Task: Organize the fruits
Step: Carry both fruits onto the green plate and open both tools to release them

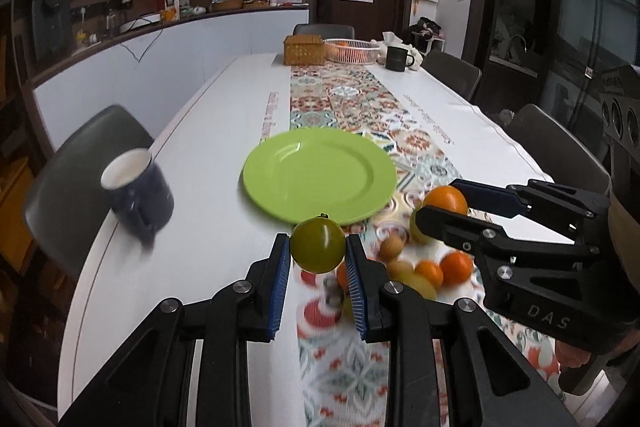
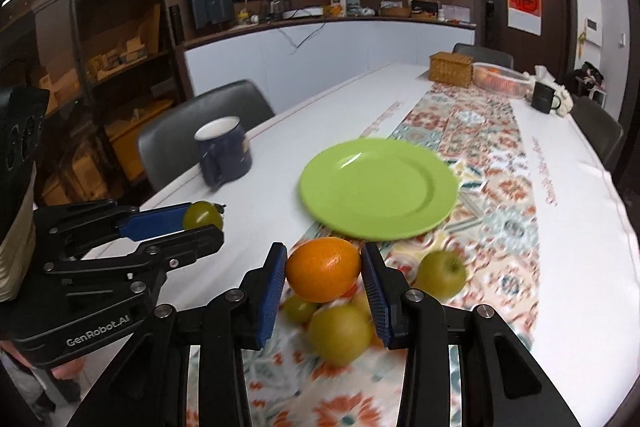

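Note:
My left gripper [image 1: 318,247] is shut on a small green tomato-like fruit [image 1: 317,245], held above the table just before the near rim of the lime-green plate [image 1: 320,173]. In the right wrist view that green fruit [image 2: 203,215] shows between the left gripper's pads at the left. My right gripper [image 2: 324,269] is shut on an orange [image 2: 323,269], lifted over the patterned runner; the left wrist view shows this orange [image 1: 445,200] at the right. Below lie several loose fruits: a green apple [image 2: 441,275], yellow-green ones [image 2: 340,335] and small oranges [image 1: 456,268]. The plate [image 2: 378,189] has nothing on it.
A dark blue mug [image 1: 138,195] stands near the table's left edge, beside a grey chair [image 1: 86,163]. At the far end sit a wicker box [image 1: 304,50], a pink basket [image 1: 352,51] and a black mug [image 1: 397,58]. More chairs [image 1: 560,151] line the right side.

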Motion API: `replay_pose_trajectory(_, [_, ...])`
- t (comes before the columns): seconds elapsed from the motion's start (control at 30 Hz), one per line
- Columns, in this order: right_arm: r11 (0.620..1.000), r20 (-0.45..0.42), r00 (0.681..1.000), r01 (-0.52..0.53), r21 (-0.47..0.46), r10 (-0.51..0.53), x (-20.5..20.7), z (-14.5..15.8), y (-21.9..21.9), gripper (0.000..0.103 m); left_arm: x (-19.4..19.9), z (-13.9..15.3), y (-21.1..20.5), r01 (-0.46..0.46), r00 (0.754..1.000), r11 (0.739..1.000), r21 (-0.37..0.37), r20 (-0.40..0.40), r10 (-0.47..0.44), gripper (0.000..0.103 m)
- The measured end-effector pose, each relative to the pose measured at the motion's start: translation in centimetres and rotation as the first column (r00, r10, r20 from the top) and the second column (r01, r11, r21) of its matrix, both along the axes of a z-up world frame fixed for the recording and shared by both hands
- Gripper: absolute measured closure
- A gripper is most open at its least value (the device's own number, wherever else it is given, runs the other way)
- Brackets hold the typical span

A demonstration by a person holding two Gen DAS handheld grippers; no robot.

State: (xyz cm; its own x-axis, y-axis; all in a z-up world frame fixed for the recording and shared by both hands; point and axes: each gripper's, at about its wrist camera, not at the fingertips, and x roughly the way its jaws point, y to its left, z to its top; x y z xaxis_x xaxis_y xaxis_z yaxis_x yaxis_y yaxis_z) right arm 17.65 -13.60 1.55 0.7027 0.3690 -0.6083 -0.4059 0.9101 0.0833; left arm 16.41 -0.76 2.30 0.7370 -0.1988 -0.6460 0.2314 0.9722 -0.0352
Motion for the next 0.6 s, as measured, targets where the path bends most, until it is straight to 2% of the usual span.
replay_pose_trajectory(0.3, [1.000,-0.020,0.999,0.026,0.005,-0.025,6.2,1.4,-1.1,0.064,5.6,0.7,-0.7,0.010,1.000,1.000,-0.018,-0.028,-0.011,0.075])
replay_pose_trajectory(0.6, [0.999,-0.137,0.990,0.030,-0.017,-0.032,11.9,-1.7,-1.0,0.064,10.9,-2.4,-0.8,0.011,0.990,0.999,-0.042,-0.137,-0.017,0.075])
